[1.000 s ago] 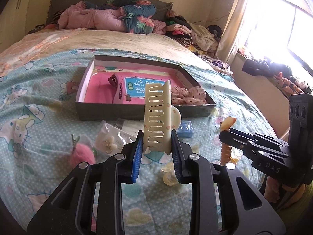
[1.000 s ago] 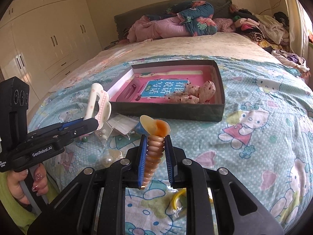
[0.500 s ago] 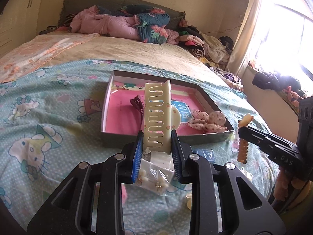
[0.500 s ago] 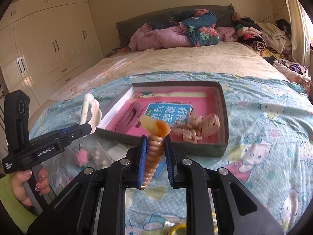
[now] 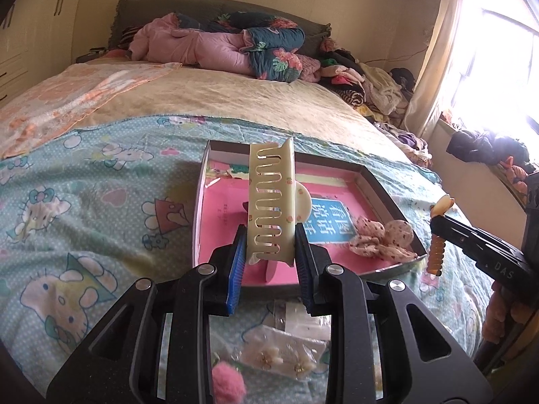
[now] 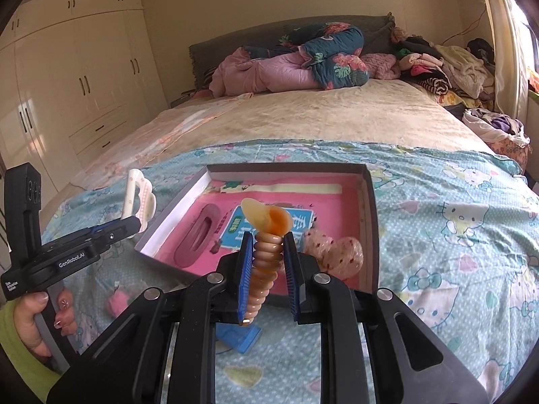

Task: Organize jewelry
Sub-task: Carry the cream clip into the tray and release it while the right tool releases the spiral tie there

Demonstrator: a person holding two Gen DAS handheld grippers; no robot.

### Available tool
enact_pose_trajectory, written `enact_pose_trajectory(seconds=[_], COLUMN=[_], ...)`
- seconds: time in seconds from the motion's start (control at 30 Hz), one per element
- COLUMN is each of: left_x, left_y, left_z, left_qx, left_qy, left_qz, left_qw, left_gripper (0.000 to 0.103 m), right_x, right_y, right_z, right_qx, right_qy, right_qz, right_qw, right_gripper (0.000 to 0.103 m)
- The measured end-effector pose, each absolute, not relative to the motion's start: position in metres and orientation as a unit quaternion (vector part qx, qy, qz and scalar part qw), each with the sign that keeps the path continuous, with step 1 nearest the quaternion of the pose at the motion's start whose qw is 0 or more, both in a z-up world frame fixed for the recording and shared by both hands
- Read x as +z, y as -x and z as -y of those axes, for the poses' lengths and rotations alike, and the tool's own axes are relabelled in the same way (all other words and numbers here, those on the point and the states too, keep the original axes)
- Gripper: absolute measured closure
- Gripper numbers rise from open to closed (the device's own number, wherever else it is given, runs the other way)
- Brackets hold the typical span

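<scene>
Cream plastic claw hair clip with slotted teeth (image 5: 271, 202): upright, pinched between the blue pads of the left gripper (image 5: 269, 252), above the near edge of the box. Orange spiral coil hair tie (image 6: 266, 262): pinched in the right gripper (image 6: 267, 262), near side of the box. Shallow dark cardboard box with pink lining (image 6: 370, 208): on cartoon-cat print bedsheet (image 6: 454, 219); holds spotted fabric scrunchie (image 6: 337, 252), far right, and maroon oval clip (image 6: 198, 235), left.

"GenRobot.AI" is printed on the left gripper (image 6: 134, 223); "DAS" shows on the right gripper (image 5: 438, 222); the box's (image 6: 370, 222) blue label (image 5: 331, 219) carries Chinese characters.
</scene>
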State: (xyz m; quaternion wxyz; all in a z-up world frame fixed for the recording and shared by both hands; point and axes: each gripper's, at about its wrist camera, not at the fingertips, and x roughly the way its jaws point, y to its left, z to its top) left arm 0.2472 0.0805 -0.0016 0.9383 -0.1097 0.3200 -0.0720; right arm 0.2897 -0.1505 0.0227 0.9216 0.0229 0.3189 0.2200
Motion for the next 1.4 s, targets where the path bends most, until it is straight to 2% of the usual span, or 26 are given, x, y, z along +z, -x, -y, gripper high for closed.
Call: enact_pose_trajectory(seconds=[0.7,1.4], left_x=[-0.035,-0.046], left_y=[-0.302,-0.310], left_z=[-0.075,-0.081], left_qx=[-0.053,-0.036], left_qy=[0.091,0.102], left_qz=[-0.361,-0.375], left_qw=[0.927,0.920], left_gripper=[0.083,0.083], right_x=[0.010,-0.035], right_y=[-0.352,-0.383], right_z=[0.175,0.164], right_qx=[0.163,0.150], right_qy=[-0.013,0.004], right_qz=[-0.329,-0.382], right_qw=[0.930,0.912], right_gripper=[0.085,0.084])
